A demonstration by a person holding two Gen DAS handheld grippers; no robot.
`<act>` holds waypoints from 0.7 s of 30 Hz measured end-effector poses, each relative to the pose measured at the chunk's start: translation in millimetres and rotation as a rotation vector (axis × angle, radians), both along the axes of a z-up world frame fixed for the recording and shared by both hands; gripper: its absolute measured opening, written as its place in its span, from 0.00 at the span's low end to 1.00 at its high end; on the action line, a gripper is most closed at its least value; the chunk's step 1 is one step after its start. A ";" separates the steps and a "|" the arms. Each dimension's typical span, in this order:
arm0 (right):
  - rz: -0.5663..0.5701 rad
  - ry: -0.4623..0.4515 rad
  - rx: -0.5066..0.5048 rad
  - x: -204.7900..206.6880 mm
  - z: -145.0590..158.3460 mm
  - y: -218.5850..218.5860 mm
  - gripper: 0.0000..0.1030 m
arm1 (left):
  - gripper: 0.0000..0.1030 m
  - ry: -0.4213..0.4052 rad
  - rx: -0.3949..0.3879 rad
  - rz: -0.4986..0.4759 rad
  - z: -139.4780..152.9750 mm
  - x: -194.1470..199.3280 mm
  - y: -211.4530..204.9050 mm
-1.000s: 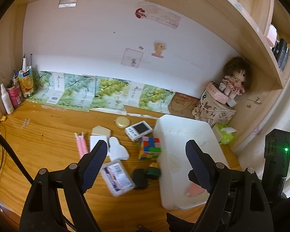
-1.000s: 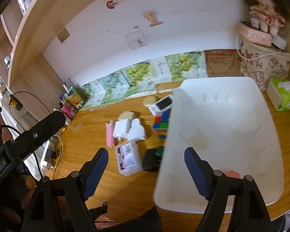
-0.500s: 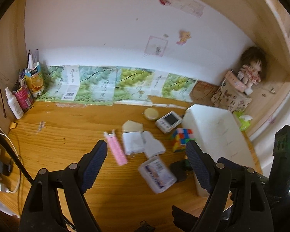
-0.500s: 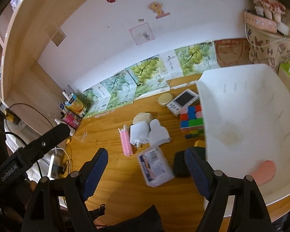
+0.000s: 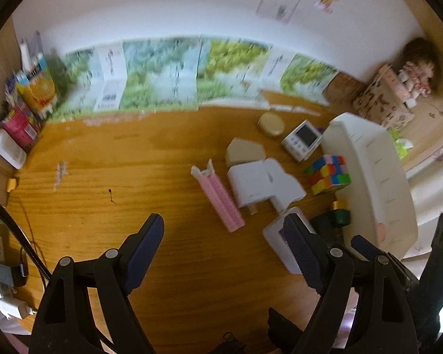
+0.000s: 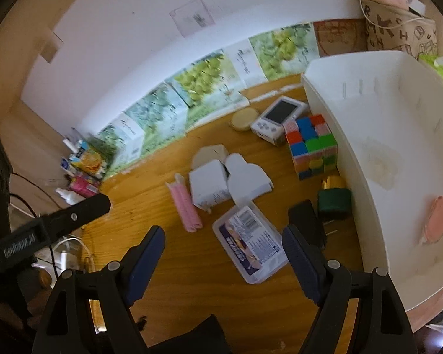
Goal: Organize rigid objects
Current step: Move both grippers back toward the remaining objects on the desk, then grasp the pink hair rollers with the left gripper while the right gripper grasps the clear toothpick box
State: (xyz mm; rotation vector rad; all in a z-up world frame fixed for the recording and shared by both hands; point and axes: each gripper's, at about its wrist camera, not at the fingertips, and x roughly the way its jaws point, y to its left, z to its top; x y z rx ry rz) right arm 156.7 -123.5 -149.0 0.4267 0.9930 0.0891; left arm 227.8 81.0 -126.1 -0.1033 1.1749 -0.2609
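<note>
Barely begun: the white bin at the desk's right edge holds only a pink piece, while cube, clear case and pink comb wait beside it, both the left gripper and right gripper gaping wide and empty.

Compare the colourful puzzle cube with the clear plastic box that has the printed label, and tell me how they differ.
The puzzle cube is opaque, made of many bright squares; the clear plastic box is see-through with a blue and white label. The cube is blocky and tall; the box is flat and long. The cube stands close beside the white bin; the box lies further out on the desk, in front of the right gripper. Both rest on the desk, outside the bin.
</note>
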 end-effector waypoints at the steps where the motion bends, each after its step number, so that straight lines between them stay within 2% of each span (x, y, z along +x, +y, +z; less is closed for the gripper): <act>1: -0.005 0.010 -0.020 1.3 -4.8 1.7 0.80 | 0.83 0.028 0.003 0.001 -6.3 6.1 0.7; 7: 0.000 0.045 -0.121 6.2 -30.0 10.6 0.80 | 0.83 0.169 0.022 0.011 -42.1 38.7 -0.9; 15: 0.042 0.057 -0.196 8.9 -53.6 17.8 0.80 | 0.82 0.285 0.019 0.094 -79.3 68.7 -1.9; 21: 0.105 0.058 -0.247 10.6 -65.4 25.6 0.80 | 0.80 0.322 0.040 0.107 -96.4 78.9 -3.9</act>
